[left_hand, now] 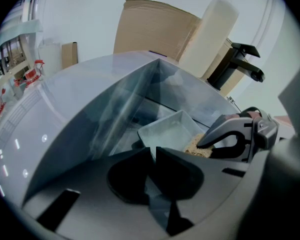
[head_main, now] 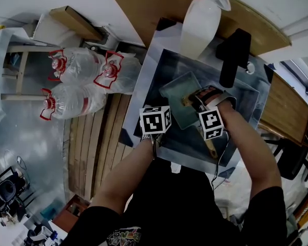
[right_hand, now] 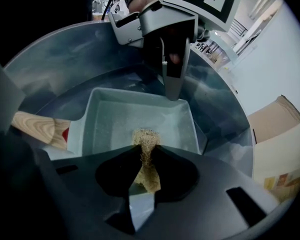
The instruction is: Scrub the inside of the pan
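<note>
**Head view.** A rectangular pan is shown lying in a steel sink, between the two hand-held grippers. The left gripper is set at the pan's near-left edge. The right gripper is pointed down into the pan from the other side, and the pan's wooden handle is seen running back beneath its marker cube. A black faucet and a white jug are placed beyond both grippers, at the sink's far side. Water bottles are seen on the floor, well off to the left of the left gripper.

**Left gripper view.** The jaws are seen almost together, clamped on a corner of the pan's thin rim. The pan's floor is spread ahead of them. The right gripper is seen ahead and to the right, with a tan scrubbing pad under its tip.

**Right gripper view.** The jaws are closed on the scrubbing pad, whose lower end is rested on the pan's floor just ahead of the tips. The left gripper's fingers are seen at the far rim, directly opposite.
</note>
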Demonstrator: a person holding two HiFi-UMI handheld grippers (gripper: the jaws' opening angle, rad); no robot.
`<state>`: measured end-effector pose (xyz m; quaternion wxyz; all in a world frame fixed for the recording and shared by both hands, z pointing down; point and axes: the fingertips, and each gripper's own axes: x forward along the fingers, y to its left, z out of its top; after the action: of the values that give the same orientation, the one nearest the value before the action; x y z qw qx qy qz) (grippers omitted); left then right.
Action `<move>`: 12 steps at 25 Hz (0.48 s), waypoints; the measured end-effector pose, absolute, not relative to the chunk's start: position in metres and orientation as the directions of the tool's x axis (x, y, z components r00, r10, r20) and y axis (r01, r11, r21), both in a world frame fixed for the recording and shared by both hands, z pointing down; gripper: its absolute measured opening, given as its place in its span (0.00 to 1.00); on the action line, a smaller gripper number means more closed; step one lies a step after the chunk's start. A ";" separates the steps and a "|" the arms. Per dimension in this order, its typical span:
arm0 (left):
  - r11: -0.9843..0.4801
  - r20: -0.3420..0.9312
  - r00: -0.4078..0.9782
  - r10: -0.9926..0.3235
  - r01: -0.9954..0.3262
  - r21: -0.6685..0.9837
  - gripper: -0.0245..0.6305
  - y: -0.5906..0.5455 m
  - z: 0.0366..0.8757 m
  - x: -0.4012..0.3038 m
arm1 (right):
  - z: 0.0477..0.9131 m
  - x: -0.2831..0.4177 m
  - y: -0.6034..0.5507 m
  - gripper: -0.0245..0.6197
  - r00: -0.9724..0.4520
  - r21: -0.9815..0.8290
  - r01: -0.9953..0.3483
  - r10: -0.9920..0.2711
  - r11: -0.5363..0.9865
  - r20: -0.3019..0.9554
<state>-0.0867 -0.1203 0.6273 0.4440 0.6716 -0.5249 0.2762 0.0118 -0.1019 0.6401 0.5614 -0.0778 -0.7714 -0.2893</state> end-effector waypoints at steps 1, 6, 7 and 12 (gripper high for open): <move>-0.055 0.837 0.297 -0.460 -0.950 0.307 0.10 -0.120 0.627 -0.087 | 0.640 0.014 -0.099 0.17 -0.353 0.348 0.450 -0.195 0.822 0.915; -0.054 0.836 0.297 -0.461 -0.950 0.307 0.10 -0.120 0.627 -0.086 | 0.640 0.023 -0.085 0.17 -0.330 0.297 0.470 -0.147 0.831 0.933; -0.054 0.836 0.296 -0.461 -0.950 0.307 0.10 -0.120 0.627 -0.087 | 0.640 0.025 -0.083 0.17 -0.325 0.289 0.473 -0.140 0.832 0.935; -0.054 0.837 0.295 -0.461 -0.951 0.305 0.10 -0.120 0.627 -0.087 | 0.640 0.031 -0.073 0.17 -0.304 0.254 0.484 -0.112 0.837 0.946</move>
<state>-0.0869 -0.1200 0.6266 0.4436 0.6714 -0.5255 0.2763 0.0310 -0.0734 0.6397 0.5773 -0.1218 -0.7650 -0.2581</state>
